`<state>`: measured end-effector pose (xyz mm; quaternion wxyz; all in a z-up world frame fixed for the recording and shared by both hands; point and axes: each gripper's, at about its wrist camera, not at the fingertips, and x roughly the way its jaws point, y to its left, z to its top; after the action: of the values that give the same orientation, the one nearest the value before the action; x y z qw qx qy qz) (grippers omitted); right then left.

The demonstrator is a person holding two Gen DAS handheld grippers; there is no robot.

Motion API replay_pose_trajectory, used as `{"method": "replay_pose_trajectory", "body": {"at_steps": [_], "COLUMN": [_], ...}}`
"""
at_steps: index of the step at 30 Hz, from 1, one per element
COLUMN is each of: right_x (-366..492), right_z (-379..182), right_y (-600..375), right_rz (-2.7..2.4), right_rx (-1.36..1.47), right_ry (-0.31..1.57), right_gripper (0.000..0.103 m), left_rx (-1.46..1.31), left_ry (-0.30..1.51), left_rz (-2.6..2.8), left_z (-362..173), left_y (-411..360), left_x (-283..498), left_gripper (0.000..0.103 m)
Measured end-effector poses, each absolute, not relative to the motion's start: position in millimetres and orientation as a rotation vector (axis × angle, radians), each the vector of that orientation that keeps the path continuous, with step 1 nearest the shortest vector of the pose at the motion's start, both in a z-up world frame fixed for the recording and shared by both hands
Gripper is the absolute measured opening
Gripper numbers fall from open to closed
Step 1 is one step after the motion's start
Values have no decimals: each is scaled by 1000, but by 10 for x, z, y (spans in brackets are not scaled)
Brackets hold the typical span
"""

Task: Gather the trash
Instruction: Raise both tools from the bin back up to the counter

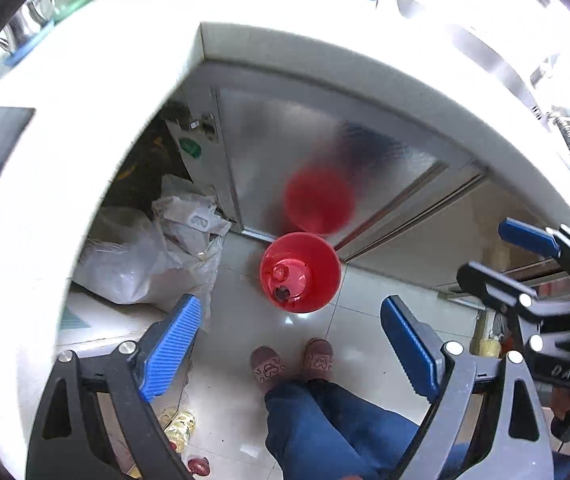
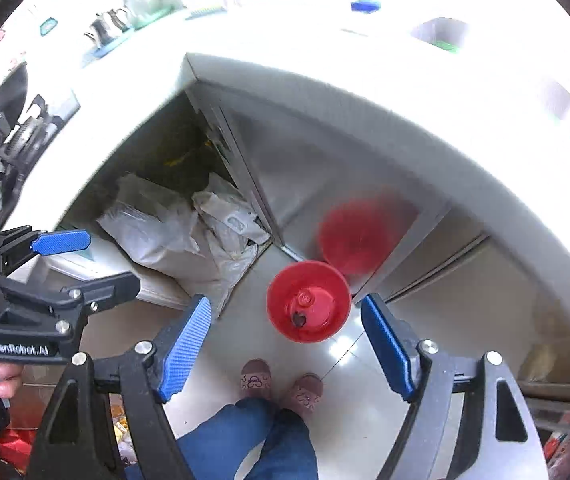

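Left wrist view looks steeply down past the white countertop (image 1: 97,92), whose bright curved edge fills the upper part of the frame, to the pale tiled floor (image 1: 369,320). Below the counter edge stands a brushed metal cabinet door (image 1: 285,136), which carries a blurred red reflection. To its left, crumpled white plastic bags (image 1: 145,256) lie heaped on the floor against the cabinet corner. The person's blue trouser legs (image 1: 325,428) and patterned slippers (image 1: 269,364) show at the bottom. A red bin (image 1: 300,272) stands on the floor just in front of the cabinet door, beside the bags; a small red piece and a dark scrap lie at its bottom. The left gripper (image 1: 289,352) hangs above the floor with its blue fingers spread wide and nothing between them. The right gripper (image 1: 525,264) enters from the right edge, seen side-on. In the right wrist view its fingers (image 2: 187,352) are likewise spread wide and bare, framing the bin, which sits closer to the right-hand finger.
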<state>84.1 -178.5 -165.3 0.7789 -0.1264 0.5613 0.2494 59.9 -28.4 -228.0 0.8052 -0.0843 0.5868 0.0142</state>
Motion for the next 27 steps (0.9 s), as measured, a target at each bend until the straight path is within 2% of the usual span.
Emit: {"method": "replay_pose_trajectory", "body": {"at_steps": [15, 19, 27], "right_x": [1037, 1097, 1297], "right_z": [-625, -376, -226], "right_y": [-1866, -1859, -1792], "right_rz": [600, 613, 626], "right_rx": [-218, -208, -210], "right_ry": [1042, 987, 939], "right_gripper": [76, 83, 85], "left_rx": [-137, -94, -119], "left_ry": [1040, 1004, 947], "left_rz": [95, 140, 213], "left_z": [-970, -717, -419], "left_y": [-473, -406, -140], "left_x": [580, 684, 872], "left_gripper": [91, 91, 91]}}
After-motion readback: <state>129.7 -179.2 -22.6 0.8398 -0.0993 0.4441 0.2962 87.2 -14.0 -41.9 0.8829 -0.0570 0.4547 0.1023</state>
